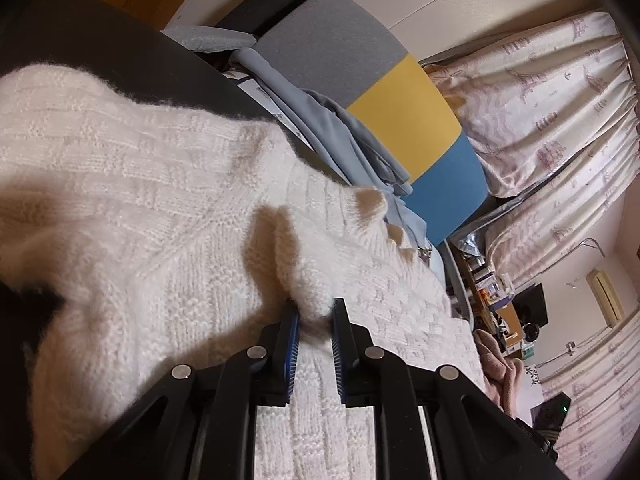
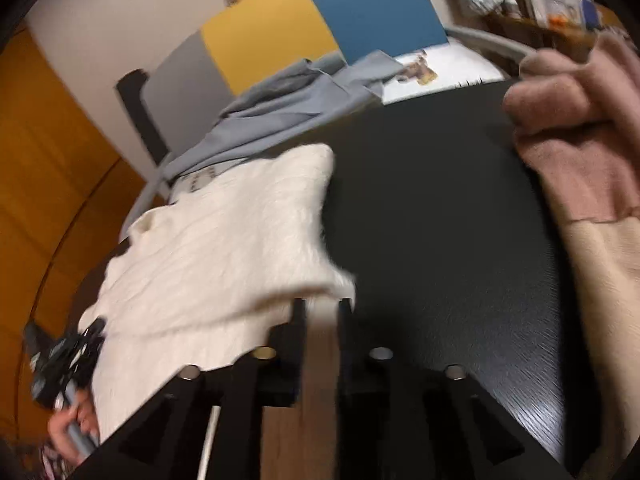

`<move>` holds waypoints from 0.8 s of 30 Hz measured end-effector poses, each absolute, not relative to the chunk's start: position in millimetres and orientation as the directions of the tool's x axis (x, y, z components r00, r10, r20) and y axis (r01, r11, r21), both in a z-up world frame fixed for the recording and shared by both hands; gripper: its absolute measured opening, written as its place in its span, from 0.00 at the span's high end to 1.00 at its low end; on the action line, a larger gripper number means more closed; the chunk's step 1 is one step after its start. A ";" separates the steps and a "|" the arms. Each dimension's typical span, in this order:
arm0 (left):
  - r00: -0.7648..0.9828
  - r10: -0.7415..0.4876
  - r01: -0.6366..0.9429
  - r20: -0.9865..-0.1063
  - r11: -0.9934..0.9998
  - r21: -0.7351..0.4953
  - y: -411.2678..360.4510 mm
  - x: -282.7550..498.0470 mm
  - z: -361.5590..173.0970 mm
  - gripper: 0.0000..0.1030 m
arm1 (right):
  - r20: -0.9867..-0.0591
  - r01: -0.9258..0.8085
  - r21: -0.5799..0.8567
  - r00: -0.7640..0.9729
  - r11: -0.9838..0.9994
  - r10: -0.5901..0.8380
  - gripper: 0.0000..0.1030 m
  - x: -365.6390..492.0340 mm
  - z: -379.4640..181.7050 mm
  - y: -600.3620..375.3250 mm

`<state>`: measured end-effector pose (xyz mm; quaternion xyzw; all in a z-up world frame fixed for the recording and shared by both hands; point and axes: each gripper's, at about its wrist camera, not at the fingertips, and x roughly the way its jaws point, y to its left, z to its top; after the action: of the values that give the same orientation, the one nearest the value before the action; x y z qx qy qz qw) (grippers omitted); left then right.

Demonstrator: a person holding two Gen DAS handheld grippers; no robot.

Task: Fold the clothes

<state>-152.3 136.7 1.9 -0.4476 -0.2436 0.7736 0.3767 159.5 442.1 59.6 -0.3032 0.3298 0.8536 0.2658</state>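
Note:
A white knit sweater (image 1: 160, 208) lies spread on a black table (image 2: 440, 220). My left gripper (image 1: 314, 312) is shut on a raised fold of the sweater, its blue pads (image 1: 294, 332) pressing the knit from both sides. In the blurred right wrist view the sweater (image 2: 224, 248) covers the table's left part. My right gripper (image 2: 322, 308) sits at the sweater's near right corner with its jaws a little apart; the fuzzy hem ends right at the fingertips, and no cloth is pinched between them. The left gripper (image 2: 64, 356) and the hand holding it show at the lower left.
A grey-blue garment (image 2: 280, 108) lies bunched at the table's far side, before a grey, yellow and blue panel (image 1: 408, 108). A pink and beige garment (image 2: 572, 140) is heaped at the right edge. Patterned curtains (image 1: 560, 100) and cluttered shelves stand beyond.

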 end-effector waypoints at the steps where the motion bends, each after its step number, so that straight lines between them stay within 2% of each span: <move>1: -0.312 0.804 -0.365 -0.506 -0.593 -0.717 136.9 -152.5 1.8 0.87 | -0.682 -0.649 0.399 -0.682 -0.647 0.263 0.73 167.2 64.1 439.3; 2: -0.308 0.804 -0.365 -0.509 -0.594 -0.717 137.7 -152.8 2.0 0.87 | -0.670 -0.648 0.406 -0.691 -0.644 0.273 0.70 172.0 67.0 440.1; 7: -0.306 0.791 -0.365 -0.529 -0.611 -0.703 139.3 -150.8 4.3 0.87 | -0.656 -0.644 0.423 -0.703 -0.638 0.275 0.69 153.8 73.5 464.9; 8: -0.308 0.792 -0.364 -0.528 -0.611 -0.703 138.6 -150.0 4.2 0.87 | -0.662 -0.636 0.430 -0.705 -0.641 0.255 0.64 143.5 71.9 473.2; 9: -0.309 0.792 -0.364 -0.527 -0.610 -0.704 138.1 -149.3 4.1 0.87 | -0.672 -0.631 0.443 -0.704 -0.637 0.230 0.53 130.2 69.6 483.3; 10: -0.310 0.792 -0.364 -0.525 -0.610 -0.704 138.1 -148.4 4.0 0.87 | -0.679 -0.624 0.459 -0.705 -0.633 0.203 0.49 118.4 66.9 492.9; 13: -0.304 0.809 -0.377 -0.503 -0.587 -0.717 137.6 -145.3 4.8 0.84 | -0.706 -0.621 0.499 -0.696 -0.605 0.132 0.49 96.9 53.2 511.6; 14: -0.294 0.827 -0.390 -0.479 -0.562 -0.729 138.0 -143.5 6.3 0.80 | -0.717 -0.624 0.496 -0.686 -0.604 0.119 0.63 93.0 49.1 513.2; 15: -0.281 0.843 -0.405 -0.459 -0.538 -0.740 140.8 -142.1 8.5 0.78 | -0.725 -0.625 0.486 -0.679 -0.611 0.117 0.83 90.6 47.1 513.0; 17: -0.238 0.872 -0.438 -0.428 -0.490 -0.754 147.2 -137.6 9.9 0.77 | -0.738 -0.627 0.461 -0.664 -0.628 0.121 0.85 86.6 44.8 512.1; 20: -0.204 0.853 -0.452 -0.479 -0.517 -0.727 160.6 -136.8 7.4 0.77 | -0.727 -0.652 0.338 -0.639 -0.678 0.251 0.85 91.6 59.4 506.5; 24: -0.211 0.854 -0.433 -0.475 -0.517 -0.738 157.4 -138.8 5.3 0.82 | -0.760 -0.659 0.325 -0.609 -0.678 0.228 0.82 89.0 43.9 515.4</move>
<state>-138.8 157.4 5.3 -0.4549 -0.2315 0.7428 0.4334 89.0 515.4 43.9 -0.3555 0.3031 0.8442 0.2626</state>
